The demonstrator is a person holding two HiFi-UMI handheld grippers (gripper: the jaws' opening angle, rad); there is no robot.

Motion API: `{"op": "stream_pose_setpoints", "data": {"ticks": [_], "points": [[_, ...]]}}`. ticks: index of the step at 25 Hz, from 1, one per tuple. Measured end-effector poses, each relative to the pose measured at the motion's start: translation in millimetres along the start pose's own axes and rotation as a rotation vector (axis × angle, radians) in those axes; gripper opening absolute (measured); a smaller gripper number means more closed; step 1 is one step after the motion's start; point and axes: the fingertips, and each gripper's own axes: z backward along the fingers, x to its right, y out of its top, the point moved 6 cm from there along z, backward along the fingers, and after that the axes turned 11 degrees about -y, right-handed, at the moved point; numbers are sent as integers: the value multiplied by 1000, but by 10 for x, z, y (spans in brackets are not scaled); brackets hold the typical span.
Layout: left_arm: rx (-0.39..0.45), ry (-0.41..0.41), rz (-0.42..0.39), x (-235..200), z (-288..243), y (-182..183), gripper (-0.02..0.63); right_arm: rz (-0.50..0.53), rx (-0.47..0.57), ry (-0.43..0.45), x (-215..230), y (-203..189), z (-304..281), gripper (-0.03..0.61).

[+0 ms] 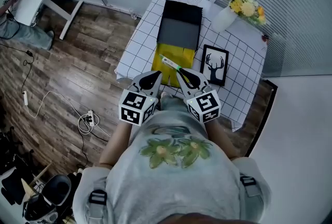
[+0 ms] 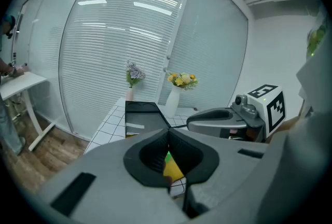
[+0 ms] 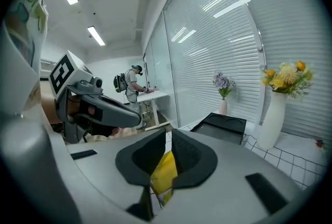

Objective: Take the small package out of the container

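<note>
The left gripper [image 1: 155,74] and the right gripper [image 1: 180,72] are held side by side, level, in front of the black container [image 1: 178,34]. Both pairs of jaws are closed together. The yellow small package [image 1: 174,62] is seen lying just before the container, at their tips.

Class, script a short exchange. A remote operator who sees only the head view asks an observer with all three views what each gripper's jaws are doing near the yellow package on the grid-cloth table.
Operator: From above I can't read the left gripper. Are its jaws open?
Observer: No. The left gripper view shows them pressed together.
Operator: And the right gripper?
Observer: Its jaws are together too. The yellow package shows just beyond them, but I can't tell whether it is pinched.
</note>
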Motion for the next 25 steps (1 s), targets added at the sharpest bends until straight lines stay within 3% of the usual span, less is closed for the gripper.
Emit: {"op": "stream_pose_setpoints", "data": {"ticks": [4,16,25], "points": [[7,26,22,-30,-85,-9,6,14,-33,36,63,-77,-85,14],[15,92,65,-126,-194,-42,6,42,-133,111,203,-305,-403,126],[12,107,87,-249,-244,-34,7,70,-212,135,227,-467,-633,147]]}}
